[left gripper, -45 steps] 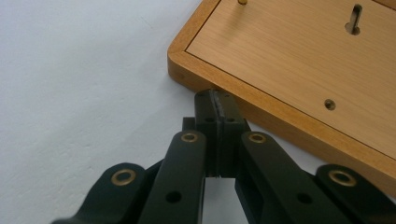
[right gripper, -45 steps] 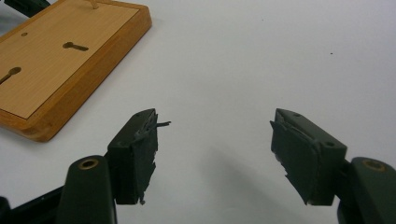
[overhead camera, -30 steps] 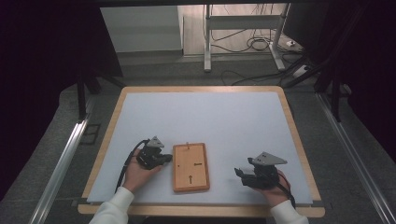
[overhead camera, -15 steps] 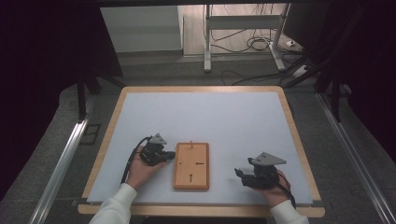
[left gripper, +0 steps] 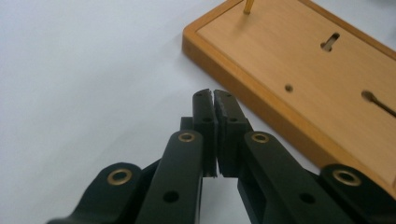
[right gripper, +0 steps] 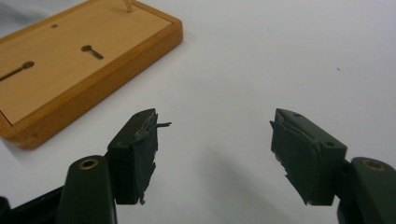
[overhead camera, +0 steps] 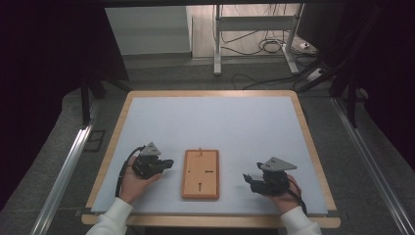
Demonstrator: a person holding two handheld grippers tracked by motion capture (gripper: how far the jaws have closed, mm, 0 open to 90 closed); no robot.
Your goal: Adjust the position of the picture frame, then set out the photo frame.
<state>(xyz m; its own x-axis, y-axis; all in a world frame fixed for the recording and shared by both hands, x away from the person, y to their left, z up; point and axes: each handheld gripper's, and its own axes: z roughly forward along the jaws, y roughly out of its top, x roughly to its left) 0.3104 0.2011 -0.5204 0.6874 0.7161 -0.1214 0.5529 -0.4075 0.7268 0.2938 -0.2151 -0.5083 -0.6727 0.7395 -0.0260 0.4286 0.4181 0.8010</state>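
High view: wooden board (overhead camera: 200, 174) just right of left gripper (overhead camera: 169, 163).

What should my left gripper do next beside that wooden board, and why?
Probably open the left gripper first. Its jaws are shut and empty just short of the wooden board's near edge, so it can't grip the rim as it is. The right gripper already stands open, off to the board's other side.

The left gripper (overhead camera: 166, 164) has been brought nearer to the left long edge of the wooden board (overhead camera: 200, 174) and is now seen just beside it, not touching. In the left gripper view its jaws are seen pressed together close to the board's edge. The person's left hand (overhead camera: 131, 180) has been carried forward with it.
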